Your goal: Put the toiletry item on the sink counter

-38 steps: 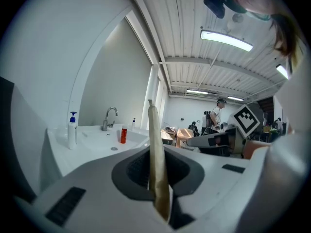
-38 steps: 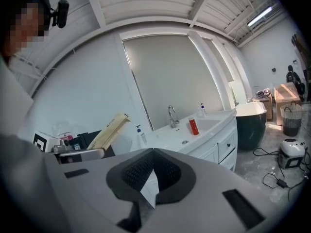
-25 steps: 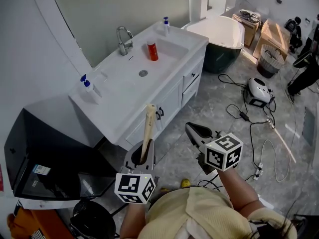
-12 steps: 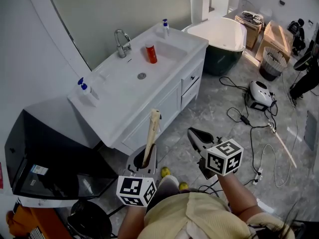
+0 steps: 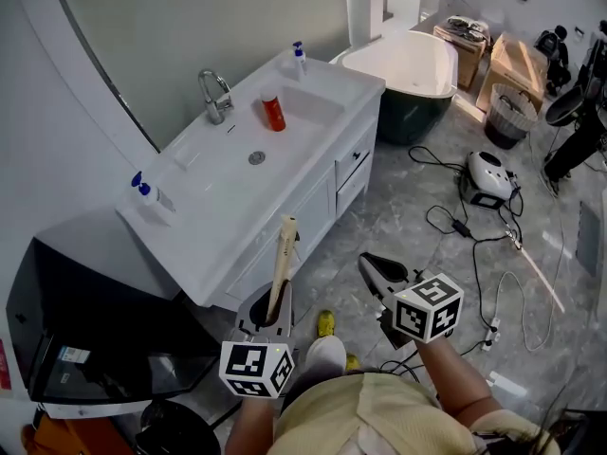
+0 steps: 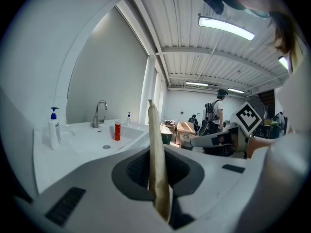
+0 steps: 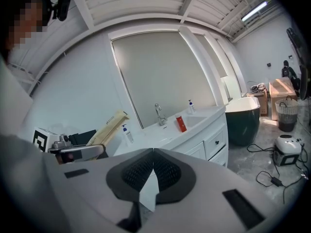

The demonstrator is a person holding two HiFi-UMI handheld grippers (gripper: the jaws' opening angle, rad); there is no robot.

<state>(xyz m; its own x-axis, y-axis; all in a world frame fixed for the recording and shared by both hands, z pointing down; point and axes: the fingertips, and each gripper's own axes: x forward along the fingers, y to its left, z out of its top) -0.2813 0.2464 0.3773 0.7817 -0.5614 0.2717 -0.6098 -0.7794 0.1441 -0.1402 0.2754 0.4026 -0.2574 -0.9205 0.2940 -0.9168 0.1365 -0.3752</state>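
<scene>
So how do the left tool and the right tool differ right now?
The left tool grips a long tan packet that sticks out past its tips; the right tool holds nothing. The left tool sits nearer the sink counter than the right tool. Both have their jaws closed.

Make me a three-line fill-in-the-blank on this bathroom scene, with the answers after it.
1. The left gripper is ____ on the packet.
2. The right gripper is shut and holds ____.
3. The bottle nearest the faucet is ____ in colour.
Missing words: shut; nothing; red.
</scene>
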